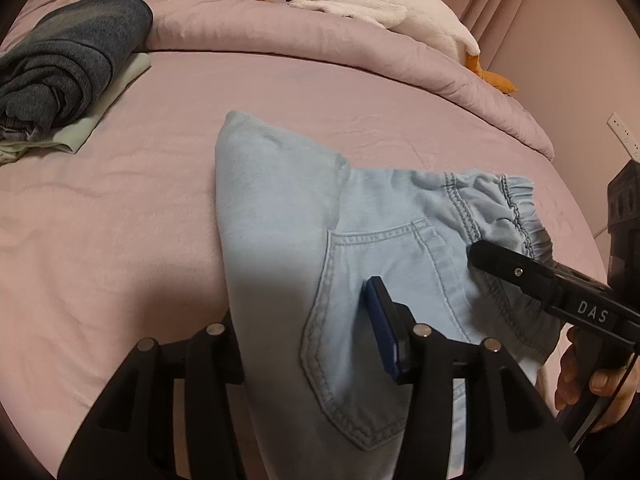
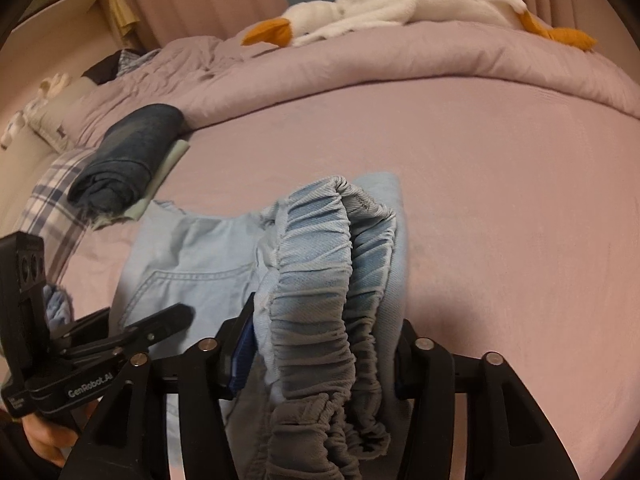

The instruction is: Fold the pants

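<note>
Light blue denim pants (image 1: 280, 200) lie partly folded on the pink bed sheet (image 1: 120, 220). My left gripper (image 1: 304, 304) straddles the fold by the back pocket (image 1: 360, 320). The fabric drapes over its left finger and the blue pad (image 1: 382, 320) of the other finger shows bare, so the jaws stand open. My right gripper (image 2: 326, 312) holds the bunched elastic waistband (image 2: 320, 280), which fills the gap between its fingers and bulges over them. In the left wrist view the right gripper (image 1: 484, 264) rests at the waistband (image 1: 516, 208). The left gripper (image 2: 148, 320) appears at the left of the right wrist view.
A stack of folded dark jeans (image 1: 72, 64) on a pale green garment sits at the far left. A rolled pink duvet (image 1: 320, 52) with a white plush goose (image 1: 360, 0) runs along the back. A plaid pillow (image 2: 56, 192) lies at the left. A person's hand (image 1: 580, 380) grips the right handle.
</note>
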A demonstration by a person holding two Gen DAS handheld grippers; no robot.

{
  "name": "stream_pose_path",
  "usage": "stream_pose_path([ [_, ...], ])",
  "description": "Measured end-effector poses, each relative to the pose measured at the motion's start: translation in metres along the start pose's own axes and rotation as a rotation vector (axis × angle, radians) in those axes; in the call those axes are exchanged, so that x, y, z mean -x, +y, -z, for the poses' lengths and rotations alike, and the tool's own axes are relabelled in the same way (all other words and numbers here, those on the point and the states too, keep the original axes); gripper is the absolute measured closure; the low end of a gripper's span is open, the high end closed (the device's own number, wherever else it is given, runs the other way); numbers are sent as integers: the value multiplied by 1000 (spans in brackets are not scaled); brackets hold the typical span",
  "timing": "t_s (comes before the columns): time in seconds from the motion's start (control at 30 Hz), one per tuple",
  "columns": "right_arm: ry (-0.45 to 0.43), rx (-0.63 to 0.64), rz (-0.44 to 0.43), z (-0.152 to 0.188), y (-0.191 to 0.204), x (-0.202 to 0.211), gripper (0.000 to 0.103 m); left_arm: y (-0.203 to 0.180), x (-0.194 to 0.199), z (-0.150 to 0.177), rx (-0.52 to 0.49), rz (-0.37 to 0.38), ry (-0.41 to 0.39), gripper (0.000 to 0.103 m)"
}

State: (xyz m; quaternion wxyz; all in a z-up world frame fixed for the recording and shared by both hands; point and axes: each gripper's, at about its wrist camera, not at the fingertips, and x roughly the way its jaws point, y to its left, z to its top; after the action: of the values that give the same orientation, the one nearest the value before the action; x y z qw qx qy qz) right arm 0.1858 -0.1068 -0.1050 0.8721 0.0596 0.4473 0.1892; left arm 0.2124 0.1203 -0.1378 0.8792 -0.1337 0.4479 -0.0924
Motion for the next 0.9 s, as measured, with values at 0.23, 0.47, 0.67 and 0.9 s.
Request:
stream_pose_path([
  [0.23, 25, -77, -11, 3, -18, -9, 36, 5, -2, 3, -5, -17, -13, 37],
  [0.47, 27, -79, -28, 7, -22, -5, 36, 9, 3, 9, -15, -44, -18, 30],
  [0.67, 31, -54, -14, 15, -21, 2, 36, 12, 17, 26, -11, -63, -17, 27],
  [0.9, 45, 32, 52, 33, -15, 22, 32, 10, 36, 52, 13, -78, -12, 26],
])
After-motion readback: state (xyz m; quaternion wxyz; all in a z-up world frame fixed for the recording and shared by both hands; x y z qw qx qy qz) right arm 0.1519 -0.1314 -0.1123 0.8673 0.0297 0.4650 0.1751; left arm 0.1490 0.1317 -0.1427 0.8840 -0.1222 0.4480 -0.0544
